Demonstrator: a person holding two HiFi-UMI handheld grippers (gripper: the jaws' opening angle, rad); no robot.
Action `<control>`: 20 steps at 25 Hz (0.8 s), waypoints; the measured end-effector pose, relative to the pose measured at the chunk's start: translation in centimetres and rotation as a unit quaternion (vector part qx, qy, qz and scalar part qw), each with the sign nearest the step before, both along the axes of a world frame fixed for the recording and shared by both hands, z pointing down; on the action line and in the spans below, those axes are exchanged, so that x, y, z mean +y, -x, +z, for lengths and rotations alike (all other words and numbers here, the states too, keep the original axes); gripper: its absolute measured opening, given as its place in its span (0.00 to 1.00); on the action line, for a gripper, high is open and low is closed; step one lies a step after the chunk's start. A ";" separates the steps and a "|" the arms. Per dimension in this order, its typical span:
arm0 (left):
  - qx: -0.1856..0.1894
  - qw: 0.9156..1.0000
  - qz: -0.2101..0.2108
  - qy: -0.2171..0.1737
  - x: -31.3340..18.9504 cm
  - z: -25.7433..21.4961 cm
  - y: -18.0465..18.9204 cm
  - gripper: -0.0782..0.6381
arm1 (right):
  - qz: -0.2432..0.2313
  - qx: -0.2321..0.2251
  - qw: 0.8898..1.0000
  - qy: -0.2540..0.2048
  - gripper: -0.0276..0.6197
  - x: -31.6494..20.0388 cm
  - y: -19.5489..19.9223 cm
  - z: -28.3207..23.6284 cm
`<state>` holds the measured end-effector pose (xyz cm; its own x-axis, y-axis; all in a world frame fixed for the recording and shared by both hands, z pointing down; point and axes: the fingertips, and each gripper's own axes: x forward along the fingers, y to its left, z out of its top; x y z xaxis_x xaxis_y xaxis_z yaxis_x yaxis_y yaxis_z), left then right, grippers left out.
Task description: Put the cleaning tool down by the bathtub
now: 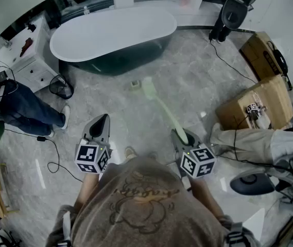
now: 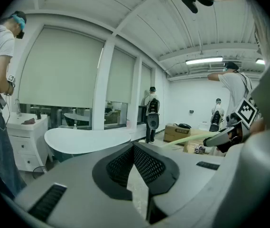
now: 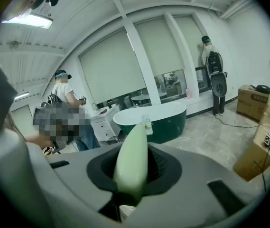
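Cleaning tool point(image 1: 164, 109) — seemingly in right gripper point(image 1: 181, 137)

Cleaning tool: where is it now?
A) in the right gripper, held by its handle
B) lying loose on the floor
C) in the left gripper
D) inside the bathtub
A: the cleaning tool is clamped by its pale green handle in the right gripper; the left gripper holds nothing.

The person's bare forearms point(image 1: 87, 185) reach forward from the torso. Each hand holds a grey two-jaw gripper, and the two are level, well apart and pointing ahead. The left gripper point(image 1: 103, 120) has its black mesh pads point(image 2: 119, 167) meeting at the tips, with nothing between them. The right gripper point(image 1: 179, 134) is clamped on a pale green plastic brush handle point(image 3: 132, 158).
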<state>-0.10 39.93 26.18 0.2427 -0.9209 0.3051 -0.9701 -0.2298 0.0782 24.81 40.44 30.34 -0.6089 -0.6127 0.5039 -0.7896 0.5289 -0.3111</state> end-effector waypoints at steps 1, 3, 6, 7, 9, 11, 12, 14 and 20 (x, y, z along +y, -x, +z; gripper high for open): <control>-0.001 1.000 0.000 -0.001 -0.2 0.0 0.0 0.11 | -0.001 0.000 1.000 -0.001 0.15 -0.2 0.0 -0.1; -0.002 1.000 0.001 -0.001 -0.4 -0.1 -0.1 0.11 | -0.003 0.001 1.000 -0.004 0.15 -0.6 0.1 -0.2; -0.003 1.000 0.002 -0.001 -0.7 0.0 -0.2 0.11 | -0.004 0.002 1.000 -0.005 0.15 -0.9 0.2 -0.2; -0.002 1.000 0.002 0.000 -0.7 0.0 -0.1 0.11 | -0.004 0.001 1.000 -0.004 0.15 -0.9 0.2 -0.2; -0.001 1.000 0.002 0.001 -0.8 0.1 0.0 0.11 | -0.002 -0.007 1.000 -0.001 0.15 -1.1 0.4 -0.2; 0.001 1.000 0.002 0.001 -0.9 0.2 0.3 0.11 | 0.000 -0.017 1.000 0.000 0.15 -1.3 0.7 -0.4; 0.001 1.000 0.003 0.001 -1.0 0.2 0.4 0.11 | 0.000 -0.020 1.000 -0.001 0.15 -1.4 0.9 -0.5; 0.002 1.000 0.007 0.002 -1.1 0.4 0.9 0.11 | 0.001 -0.019 1.000 -0.004 0.15 -1.5 1.4 -0.6; 0.002 1.000 0.026 0.003 -1.5 1.5 2.9 0.11 | 0.009 -0.017 1.000 -0.008 0.15 -2.1 3.9 -0.4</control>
